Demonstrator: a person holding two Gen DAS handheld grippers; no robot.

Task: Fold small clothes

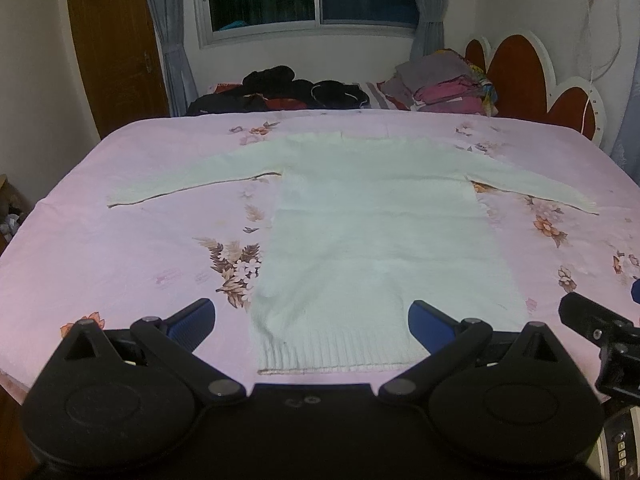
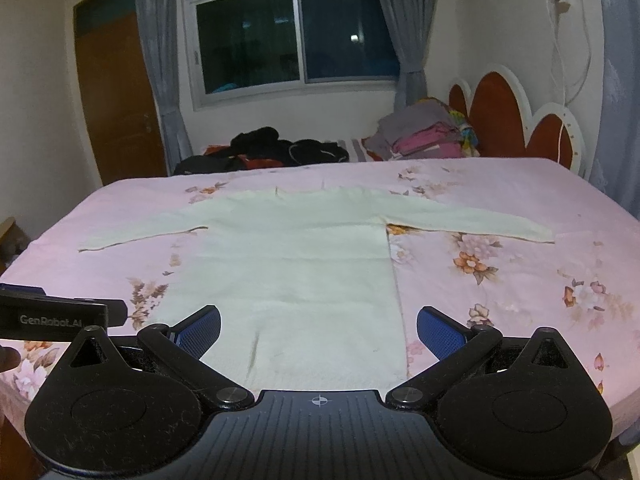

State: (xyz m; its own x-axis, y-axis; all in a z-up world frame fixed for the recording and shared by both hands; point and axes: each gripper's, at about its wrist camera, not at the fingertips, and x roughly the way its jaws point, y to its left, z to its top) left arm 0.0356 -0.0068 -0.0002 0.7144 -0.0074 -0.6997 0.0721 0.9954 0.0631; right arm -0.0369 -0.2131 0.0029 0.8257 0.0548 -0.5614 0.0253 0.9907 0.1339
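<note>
Both tongs [image 1: 311, 322] [image 2: 319, 330] gape empty; right ones hide sweater [image 2: 288, 280] hem.

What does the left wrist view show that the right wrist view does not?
Only the left wrist view shows the sweater's ribbed hem and the right gripper's black body at its right edge. Only the right wrist view shows the door's full top with its panel above and the other gripper's "GenRobot.AI" lettering. Both show the white sweater spread flat with sleeves out on the pink floral sheet, dark clothes, a folded pile, and open, empty jaws.
</note>
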